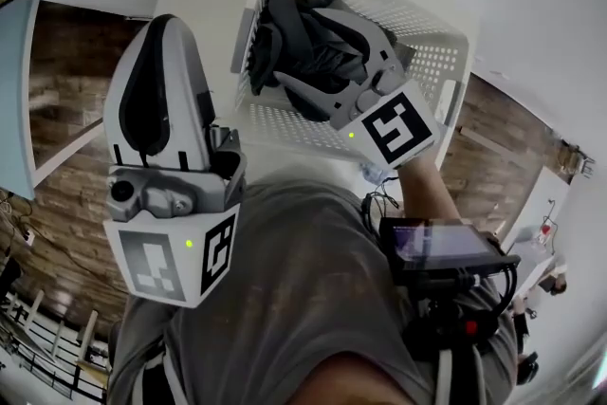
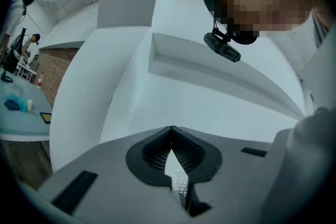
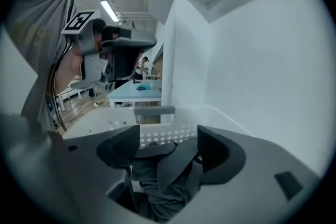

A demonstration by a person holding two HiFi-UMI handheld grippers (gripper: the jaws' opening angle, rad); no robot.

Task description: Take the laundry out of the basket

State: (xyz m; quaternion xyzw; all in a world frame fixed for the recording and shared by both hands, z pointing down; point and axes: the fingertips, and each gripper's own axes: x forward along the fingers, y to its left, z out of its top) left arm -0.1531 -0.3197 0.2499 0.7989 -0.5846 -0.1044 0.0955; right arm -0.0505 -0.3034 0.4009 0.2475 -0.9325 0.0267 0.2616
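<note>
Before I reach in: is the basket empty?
No, dark grey laundry lies piled inside the white basket.

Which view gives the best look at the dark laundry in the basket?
The head view: it looks down on most of the dark grey laundry pile inside the white basket. The right gripper view shows only a bunched part between the right gripper's open jaws. The left gripper view shows none.

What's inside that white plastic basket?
Crumpled dark grey clothes fill the basket, and the right gripper reaches in with its jaws apart over them. The clothes cover the basket's floor, so anything underneath cannot be seen.
</note>
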